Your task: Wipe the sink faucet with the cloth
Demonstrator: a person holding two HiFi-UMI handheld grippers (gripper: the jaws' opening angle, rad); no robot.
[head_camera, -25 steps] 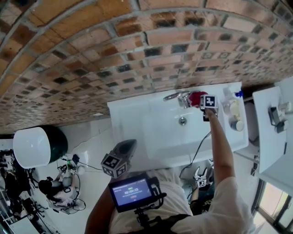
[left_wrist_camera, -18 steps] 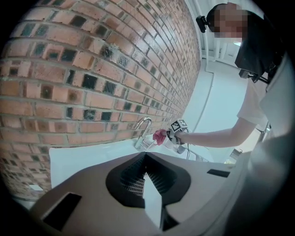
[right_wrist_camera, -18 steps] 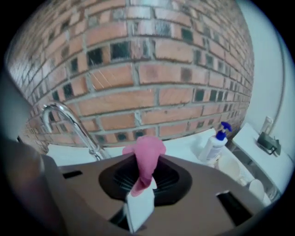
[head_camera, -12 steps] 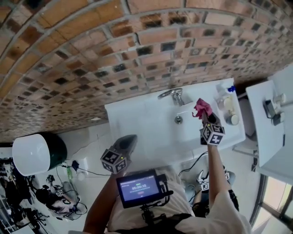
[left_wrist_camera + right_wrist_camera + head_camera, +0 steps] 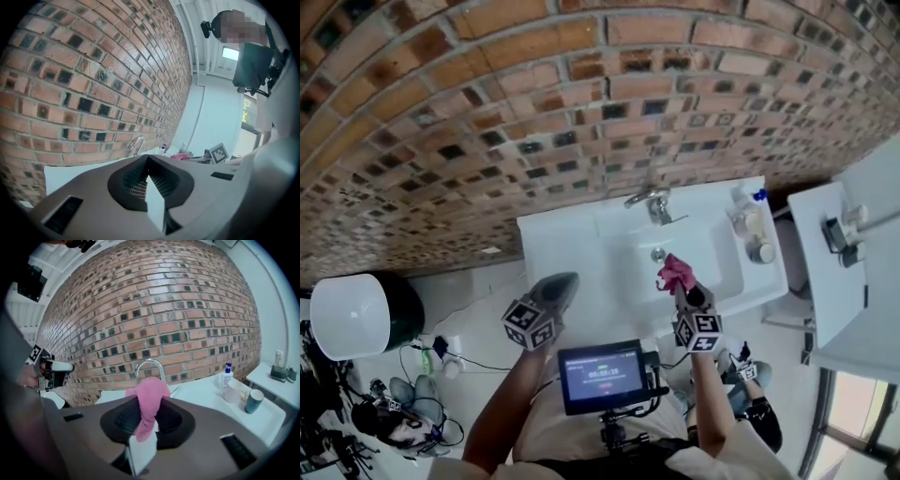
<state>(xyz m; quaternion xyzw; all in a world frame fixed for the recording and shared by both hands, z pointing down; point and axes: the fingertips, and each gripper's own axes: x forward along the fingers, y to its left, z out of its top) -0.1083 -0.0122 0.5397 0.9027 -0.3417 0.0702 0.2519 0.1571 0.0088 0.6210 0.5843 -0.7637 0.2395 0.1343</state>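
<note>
Clamps the pink cloth point(image 5: 149, 399) in the right gripper point(image 5: 146, 425), jaws narrow on a bunched fold. Leaves a rounded tuft standing out past the tips and a tail hanging down between the pads. Hovers over the front edge of the sink point(image 5: 619, 248), well short of the faucet point(image 5: 651, 200) at the back edge, against the brick wall. Holds the left gripper point(image 5: 148, 161) near the worktop's front left corner, jaws together with nothing between them, out of the way.

Reads as the approach to a wiping pass, with no contact on the metal at this moment.

To do it well:
- Bring the tuft forward and up to the arched spout.
- Land cloth on the chrome, never the bare jaw tips.
- Tilt so that the tuft leads.
- Press lightly and follow the curve from the base to the outlet.
- Then work round the handle and the foot.
- Grip firmly throughout, since a loose fold looks likely to drag out against the spout.
- Mind the hanging tail near the drain.
- Stay clear of the pump bottle point(image 5: 227, 373) and the two cups point(image 5: 233, 391) along the worktop's right edge, which would probably tip easily on a wide sweep.
</note>
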